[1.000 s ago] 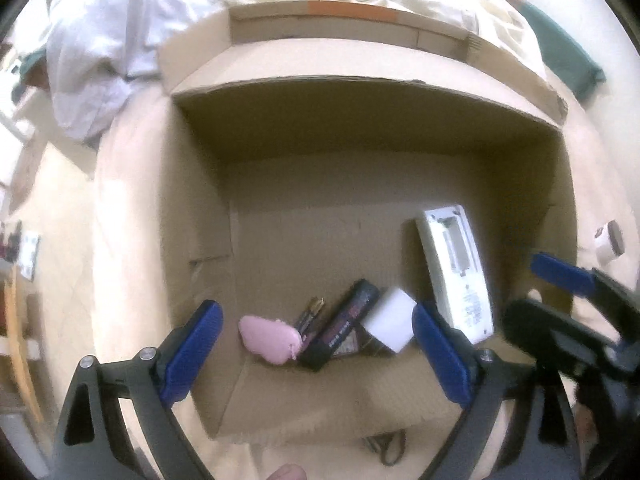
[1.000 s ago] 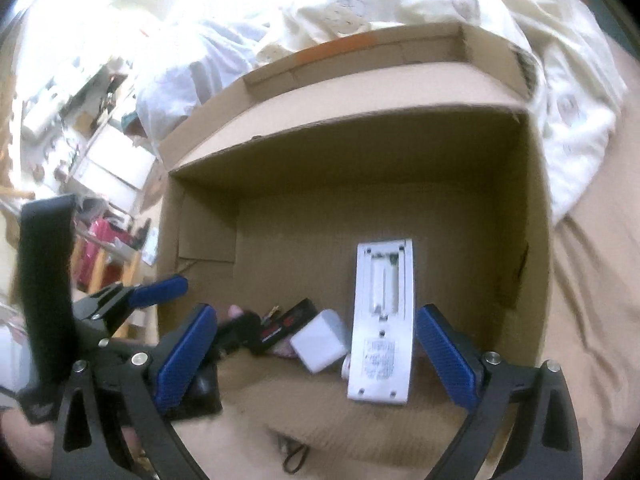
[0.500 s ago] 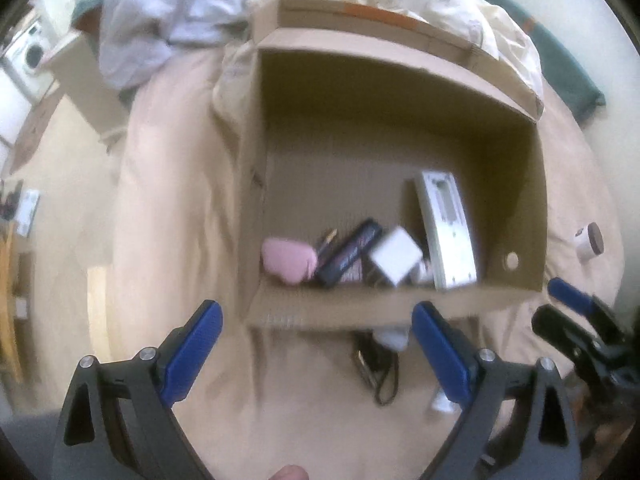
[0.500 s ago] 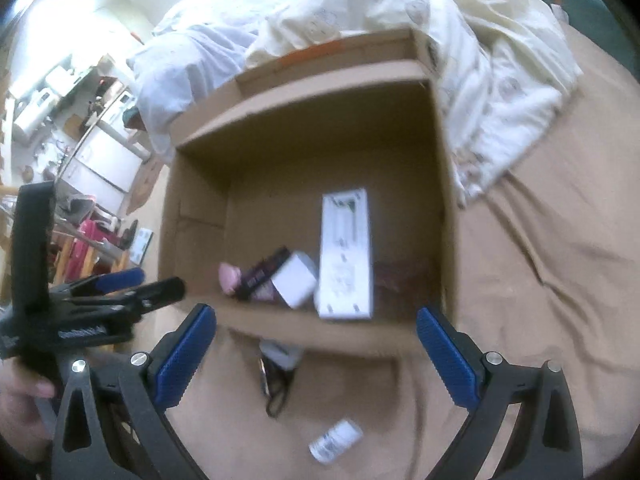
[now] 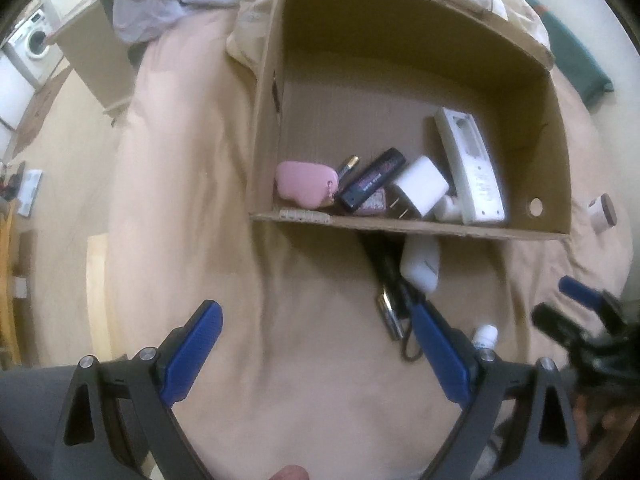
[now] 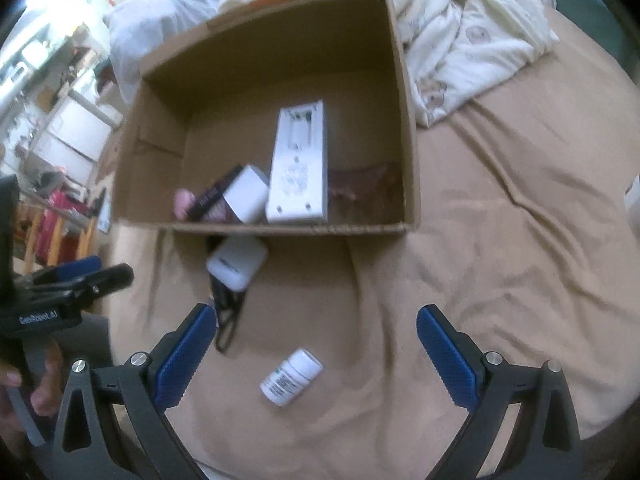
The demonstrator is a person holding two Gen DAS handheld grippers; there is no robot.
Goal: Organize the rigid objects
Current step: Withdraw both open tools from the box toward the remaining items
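An open cardboard box (image 6: 408,148) sits on a bed covered with a tan sheet (image 6: 500,272). Inside it, crowded against the near wall, lie a long white remote control (image 6: 298,168) turned back side up with its battery bay uncovered, a white plug-in charger cube (image 6: 246,194) with its metal prongs visible in the left view, a black tube with reddish lettering too blurred to read (image 5: 372,180), a pink rounded case (image 5: 306,184), a gold-tipped battery (image 5: 347,165) and a small white piece tucked under the remote's end. A dark reddish patch shows on the box floor at the right.

Outside the box, just in front of its near wall, a white power adapter (image 6: 237,264) rests on the sheet with a black cable (image 6: 228,320) looped beside it; faint print on its face cannot be read. Nearer the camera a white pill bottle (image 6: 291,377) lies on its side, white cap toward the box, its printed label too small to read. A small white jar with a brown end (image 5: 603,214) sits on the sheet to the right of the box.

The left gripper (image 5: 316,352) hangs over bare sheet, blue pads spread wide with nothing between them. The right gripper (image 6: 316,354) is likewise spread and empty, the pill bottle lying between its tips on the sheet. The left tool's body reads "GenRobot.AI".
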